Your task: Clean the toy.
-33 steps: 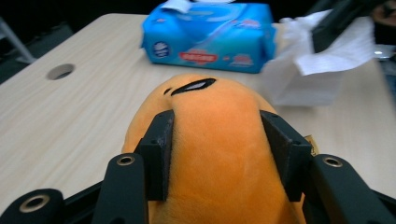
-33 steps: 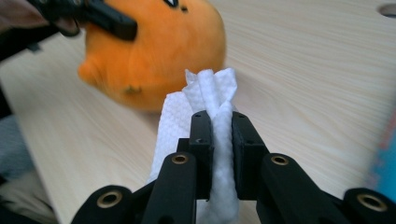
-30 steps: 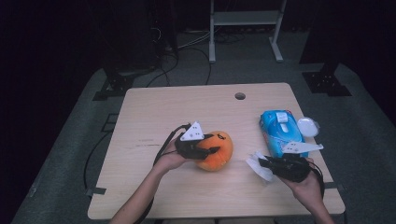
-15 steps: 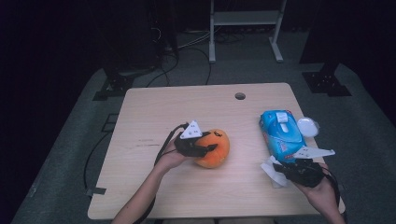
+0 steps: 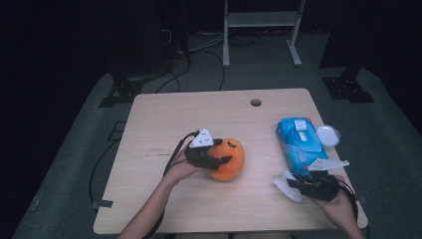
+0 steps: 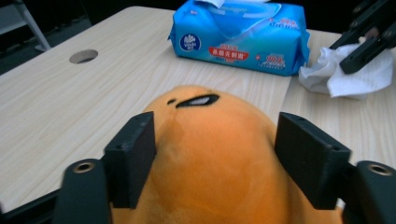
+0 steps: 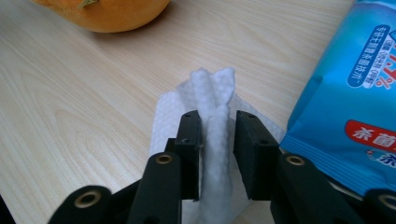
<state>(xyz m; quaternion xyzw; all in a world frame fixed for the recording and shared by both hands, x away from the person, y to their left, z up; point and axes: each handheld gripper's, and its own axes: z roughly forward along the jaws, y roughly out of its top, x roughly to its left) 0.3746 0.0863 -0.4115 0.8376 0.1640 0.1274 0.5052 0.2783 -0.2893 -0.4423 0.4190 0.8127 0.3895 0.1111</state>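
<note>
An orange plush toy (image 5: 234, 164) with a small black face lies mid-table. My left gripper (image 5: 223, 151) straddles it; its jaws have just been opening, and the plush (image 6: 215, 158) bulges between the open pads of the left gripper (image 6: 217, 126). A crumpled white wipe (image 5: 284, 186) lies near the front right. My right gripper (image 5: 294, 183) is low over it. Its jaws have just been opening too. In the right gripper view, a ridge of the wipe (image 7: 210, 88) stands loose between the right gripper's (image 7: 218, 119) pads, with a gap on one side.
A blue pack of wet wipes (image 5: 301, 142) lies beyond the right hand, with a round white lid (image 5: 328, 134) beside it. The wooden table (image 5: 174, 124) has a cable hole (image 5: 256, 102) near its far edge. A shelf frame and cables stand on the floor behind.
The right hand has shifted a little right and toward the near edge, sinking to the table with the wipe. The left hand has stayed at the plush.
</note>
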